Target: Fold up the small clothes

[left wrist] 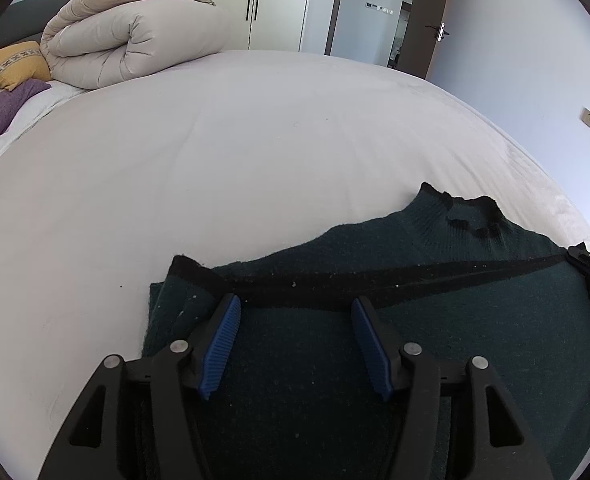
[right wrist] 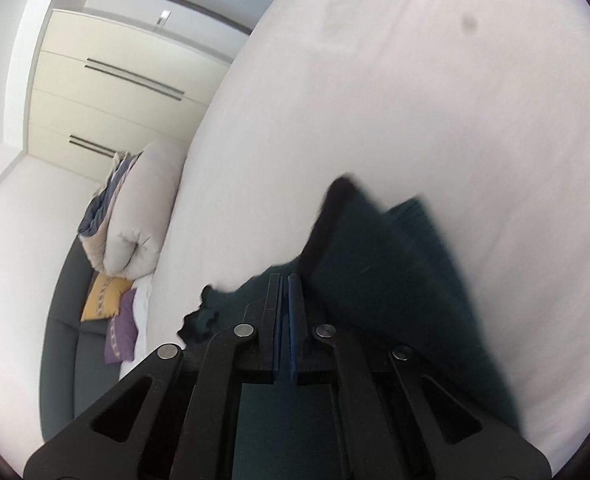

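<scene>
Sweater [left wrist: 375, 360], dark green knit with black trim, lies partly folded on white bed sheet [left wrist: 255, 152]. Left gripper [left wrist: 295, 312] hovers over it, jaws spread wide, blue pads [left wrist: 221, 344] bare. Right gripper [right wrist: 285, 284] has jaws pressed nearly together, pinching the sweater's black edge band at its right side. Rolled duvet [left wrist: 135, 40] and 2 pillows [left wrist: 15, 64] sit far back.
</scene>
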Demonstrator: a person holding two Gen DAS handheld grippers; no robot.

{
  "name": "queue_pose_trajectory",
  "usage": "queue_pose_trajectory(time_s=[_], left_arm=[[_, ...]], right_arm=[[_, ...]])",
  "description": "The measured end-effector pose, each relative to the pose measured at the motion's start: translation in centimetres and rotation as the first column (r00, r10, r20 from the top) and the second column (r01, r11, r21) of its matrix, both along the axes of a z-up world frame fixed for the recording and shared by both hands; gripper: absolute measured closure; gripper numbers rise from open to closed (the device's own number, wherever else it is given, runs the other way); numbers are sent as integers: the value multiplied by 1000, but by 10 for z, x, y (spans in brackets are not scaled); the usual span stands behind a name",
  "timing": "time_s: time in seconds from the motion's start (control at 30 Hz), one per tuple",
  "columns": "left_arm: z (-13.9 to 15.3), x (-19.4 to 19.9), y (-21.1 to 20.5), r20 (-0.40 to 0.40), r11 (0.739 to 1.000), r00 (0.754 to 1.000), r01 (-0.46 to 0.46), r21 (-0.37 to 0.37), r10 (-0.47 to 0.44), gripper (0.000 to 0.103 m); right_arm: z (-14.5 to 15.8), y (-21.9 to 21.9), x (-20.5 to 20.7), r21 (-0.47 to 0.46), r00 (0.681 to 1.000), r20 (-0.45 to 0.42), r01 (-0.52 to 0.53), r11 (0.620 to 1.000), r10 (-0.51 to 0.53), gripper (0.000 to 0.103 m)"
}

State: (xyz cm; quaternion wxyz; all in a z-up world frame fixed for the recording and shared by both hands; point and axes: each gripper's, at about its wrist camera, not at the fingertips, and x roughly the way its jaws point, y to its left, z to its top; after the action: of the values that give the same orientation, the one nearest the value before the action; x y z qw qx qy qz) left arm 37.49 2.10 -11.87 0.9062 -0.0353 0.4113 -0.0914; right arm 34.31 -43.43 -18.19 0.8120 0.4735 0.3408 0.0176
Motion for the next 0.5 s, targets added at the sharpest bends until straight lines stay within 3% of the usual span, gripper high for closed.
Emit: queue_pose_trajectory(time_s=[0.13, 0.2, 0.27, 0.33, 0.43, 0.5], left_arm=[[-1, 4, 9, -4, 998, 1000, 16, -64, -16, 38], [4, 2, 12, -8, 997, 1000, 9, -74, -10, 38], [17, -13, 11, -20, 998, 999, -49, -47, 48, 38], [33, -42, 7, -13, 993, 999, -49, -110, 48, 38], [48, -103, -11, 11, 986, 1000, 12, -166, -11, 37], [43, -133, -27, 6, 987, 997, 73, -146, -73, 36]], right_arm=[[10, -28, -29, -12, 993, -11, 121, 993, -121, 98], [27, -20, -46, -38, 993, 18, 113, 993, -113, 97], [43, 8, -55, -44, 998, 61, 18, 999, -15, 97], [57, 43, -67, -41, 989, 98, -105, 994, 108, 96], [57, 109, -77, -31, 945, 108, -306, 951, 308, 94], [38, 148, -79, 13, 912, 93, -403, 915, 400, 81]])
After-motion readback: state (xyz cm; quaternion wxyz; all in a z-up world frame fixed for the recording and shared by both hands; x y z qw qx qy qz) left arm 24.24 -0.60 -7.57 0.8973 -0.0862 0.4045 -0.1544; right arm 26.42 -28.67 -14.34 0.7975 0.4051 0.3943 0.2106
